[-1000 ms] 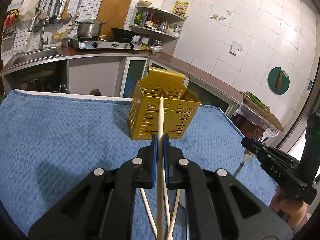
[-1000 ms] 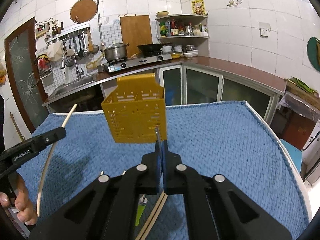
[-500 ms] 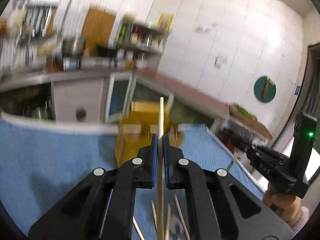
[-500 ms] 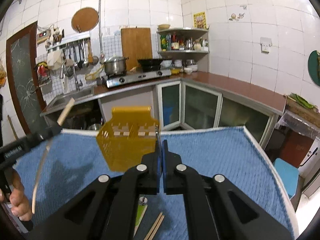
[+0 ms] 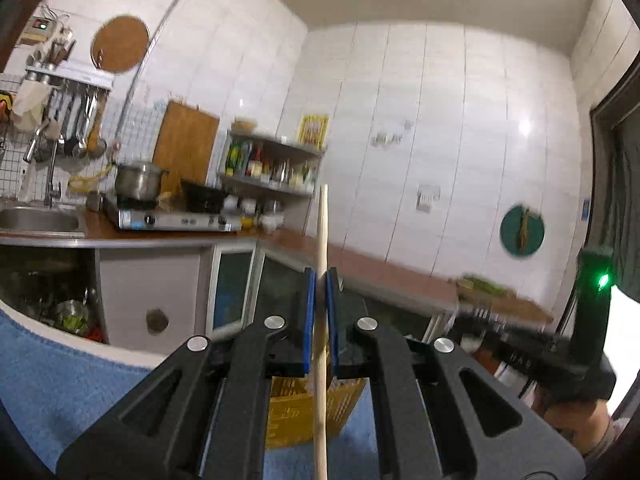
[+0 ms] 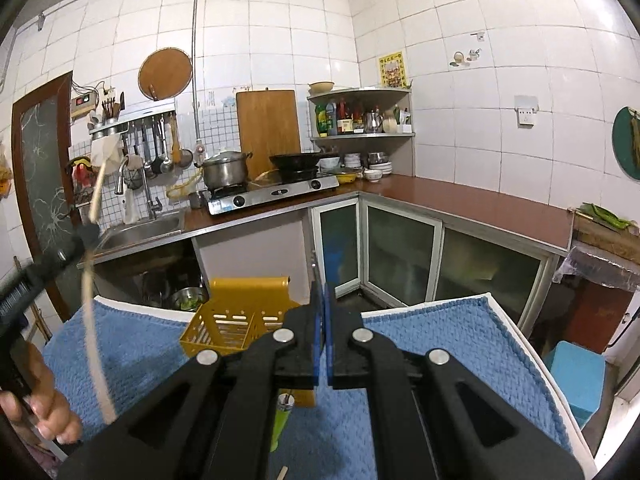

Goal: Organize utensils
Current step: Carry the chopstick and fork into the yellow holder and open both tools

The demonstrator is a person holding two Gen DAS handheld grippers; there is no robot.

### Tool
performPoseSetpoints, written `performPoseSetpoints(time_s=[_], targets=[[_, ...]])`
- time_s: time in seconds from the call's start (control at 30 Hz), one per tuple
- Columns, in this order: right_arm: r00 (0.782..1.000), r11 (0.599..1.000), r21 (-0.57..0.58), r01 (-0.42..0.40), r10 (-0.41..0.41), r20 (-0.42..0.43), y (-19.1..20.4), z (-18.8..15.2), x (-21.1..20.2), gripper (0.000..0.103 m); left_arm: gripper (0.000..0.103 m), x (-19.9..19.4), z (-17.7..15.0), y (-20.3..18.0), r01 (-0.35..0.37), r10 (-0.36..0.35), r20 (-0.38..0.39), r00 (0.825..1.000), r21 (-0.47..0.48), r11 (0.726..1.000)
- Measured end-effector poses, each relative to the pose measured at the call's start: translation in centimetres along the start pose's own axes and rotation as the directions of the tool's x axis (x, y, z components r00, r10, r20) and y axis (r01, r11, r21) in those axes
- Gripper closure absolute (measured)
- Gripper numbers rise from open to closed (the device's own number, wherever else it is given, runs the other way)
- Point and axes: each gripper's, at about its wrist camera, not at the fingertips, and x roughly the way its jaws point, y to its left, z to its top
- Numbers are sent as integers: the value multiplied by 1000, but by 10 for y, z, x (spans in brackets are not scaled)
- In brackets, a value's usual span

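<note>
**Chopstick up, holder waiting**

Above the blue towel (image 6: 440, 340), the left gripper (image 5: 319, 320) is clamped on a wooden chopstick (image 5: 322, 240), upright, over the yellow holder (image 6: 236, 320). It looks light, stiff and smooth, so a mid-shaft pinch should hold it. The right gripper (image 6: 322, 320) is closed on a thin metal piece whose handle is hidden. The holder's compartments are mostly blocked in the left view.

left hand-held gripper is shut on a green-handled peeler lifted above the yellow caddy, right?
Not a peeler: the left hand-held gripper is shut on a wooden chopstick, as the left wrist view shows. It is lifted above the yellow caddy.
</note>
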Motion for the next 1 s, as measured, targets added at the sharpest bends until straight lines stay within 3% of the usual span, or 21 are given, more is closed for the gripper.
performPoseSetpoints(time_s=[0.17, 0.3, 0.63, 0.8, 1.0], targets=[[1000, 1000, -13, 5, -5, -12, 0, 0, 17, 101, 99, 20, -10, 5, -31, 32, -70, 997, 27, 999], [1000, 1000, -27, 14, -14, -8, 1, 11, 23, 101, 99, 30, -1, 6, -41, 45, -82, 996, 47, 998], [999, 997, -56, 48, -47, 19, 9, 69, 44, 101, 99, 71, 50, 2, -128, 123, 55, 991, 96, 987], [997, 996, -66, 63, -60, 42, 16, 77, 67, 102, 99, 108, 50, 8, -199, 194, 52, 980, 98, 975], [997, 995, -67, 68, -66, 33, 19, 62, 103, 102, 99, 132, 27, 21, -246, 243, 46, 969, 85, 965]])
